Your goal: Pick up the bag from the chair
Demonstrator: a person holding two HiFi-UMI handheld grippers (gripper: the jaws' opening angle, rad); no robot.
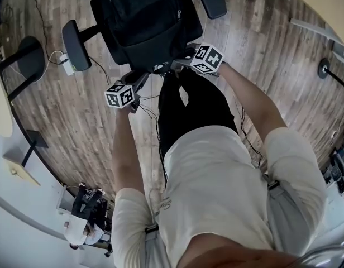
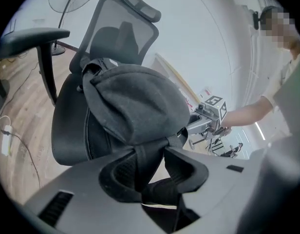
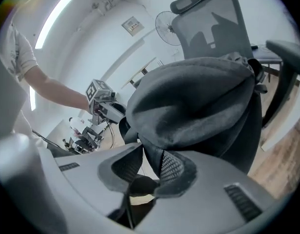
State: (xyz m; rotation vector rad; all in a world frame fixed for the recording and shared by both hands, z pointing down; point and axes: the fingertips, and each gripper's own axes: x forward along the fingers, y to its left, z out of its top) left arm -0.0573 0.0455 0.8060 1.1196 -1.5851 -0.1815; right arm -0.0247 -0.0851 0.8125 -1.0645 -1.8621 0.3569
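Wooden plank floor spreads under a black office chair point(image 1: 77, 43) in the head view. The black bag point(image 1: 147, 21) lies on its seat, and its long axis runs straight away from both tools toward the backrest. The left hand-held gripper point(image 1: 145, 76) and the right hand-held gripper point(image 1: 180, 66) meet the bag's near edge side by side, and we see neither as clearly nearer.

From the left gripper view, the jaws are clamped on a flat woven strap point(image 2: 146, 162). It climbs from between the pads to the bag's point(image 2: 135, 101) soft, rounded, matte cloth body just ahead and above. The mesh backrest point(image 2: 123, 33) stands beyond it.

From the right gripper view, the jaws pinch a fold of the bag's cloth with a netted padded patch point(image 3: 172, 162). The bag's bulk point(image 3: 198, 96) looms ahead and above, and the other tool point(image 3: 108, 108) is off to the left.

We judge that the lift must go up and back toward us, and that the limp fabric will sag between the two grips.
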